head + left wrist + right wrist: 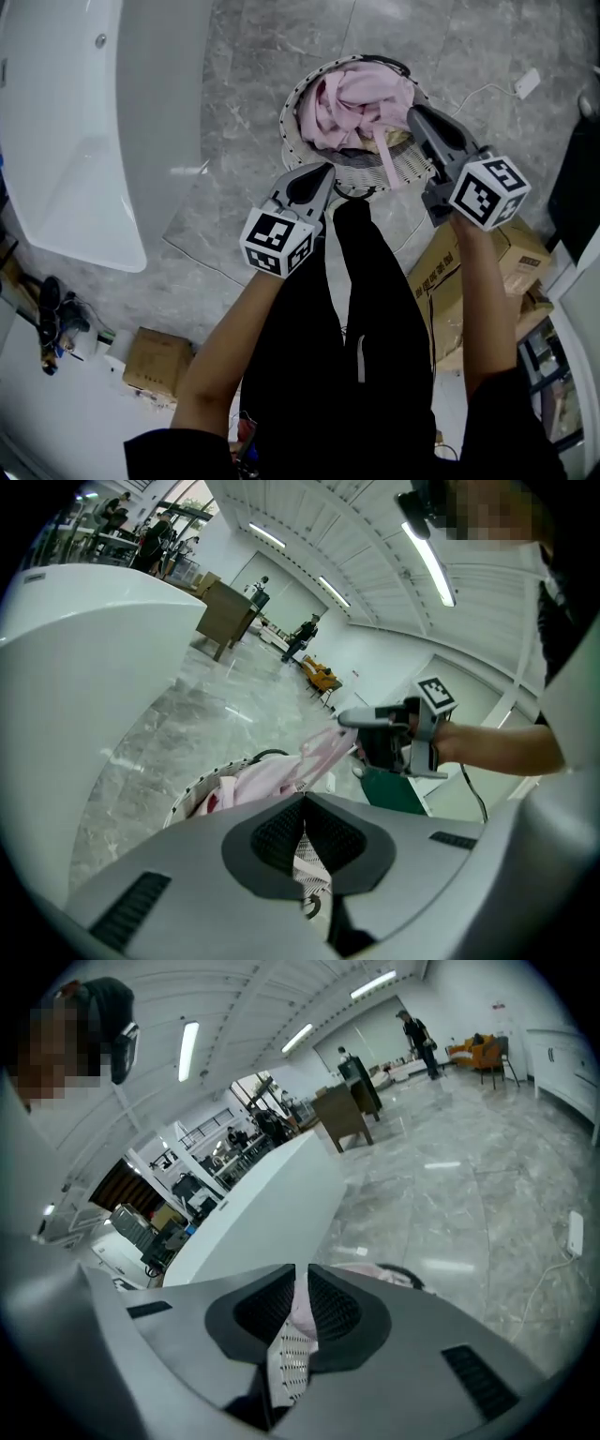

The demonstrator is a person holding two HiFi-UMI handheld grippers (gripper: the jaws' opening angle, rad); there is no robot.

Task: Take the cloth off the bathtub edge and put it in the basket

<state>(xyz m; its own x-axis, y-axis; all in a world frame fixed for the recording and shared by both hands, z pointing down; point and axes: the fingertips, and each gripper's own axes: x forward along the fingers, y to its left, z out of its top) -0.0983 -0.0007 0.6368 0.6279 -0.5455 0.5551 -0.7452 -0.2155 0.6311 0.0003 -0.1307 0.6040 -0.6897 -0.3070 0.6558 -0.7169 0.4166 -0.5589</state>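
Status: pink cloth bunched in basket.
The right hand-held gripper pinched a cloth fold at the basket's 3 o'clock rim; the left hand-held gripper, pressed together and empty, sat at 6 o'clock.

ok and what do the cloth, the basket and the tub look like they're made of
The cloth looks like soft matte pink fabric, bunched in loose folds. The basket has a white mesh wall with rows of small holes, likely fabric or plastic; I cannot tell which. The bathtub is smooth glossy white with light glare on it, probably acrylic or enamel.
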